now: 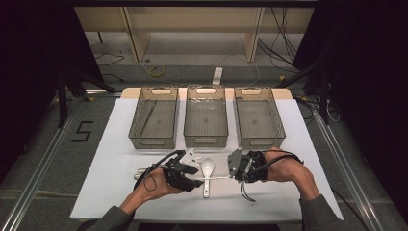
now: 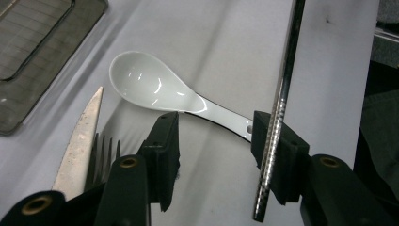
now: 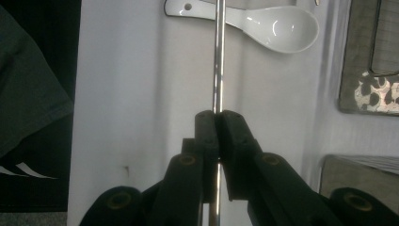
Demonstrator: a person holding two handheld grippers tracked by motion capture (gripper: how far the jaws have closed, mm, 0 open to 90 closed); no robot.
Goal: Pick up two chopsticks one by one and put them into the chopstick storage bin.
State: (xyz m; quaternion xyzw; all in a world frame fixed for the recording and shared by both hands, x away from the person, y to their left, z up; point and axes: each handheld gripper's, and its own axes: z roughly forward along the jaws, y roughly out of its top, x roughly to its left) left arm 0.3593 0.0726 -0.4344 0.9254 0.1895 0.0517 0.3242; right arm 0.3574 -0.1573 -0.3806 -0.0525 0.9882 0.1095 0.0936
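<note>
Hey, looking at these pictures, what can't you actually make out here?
- Metal rod: the top edge crops it in both gripper views, so its type is unclear.
- Knife and fork: handles hidden behind the left tool in the left gripper view.
- Bins: contents too small in the high view.

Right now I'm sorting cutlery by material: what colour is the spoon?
Glossy white spoon, clearest in the left gripper view.

Left gripper [image 2: 214,141] jaws apart, right gripper [image 3: 219,123] jaws pressed together — facing each other, near.

3 mesh baskets [image 1: 206,120] in row; floor marking "5" [image 1: 82,131].
</note>
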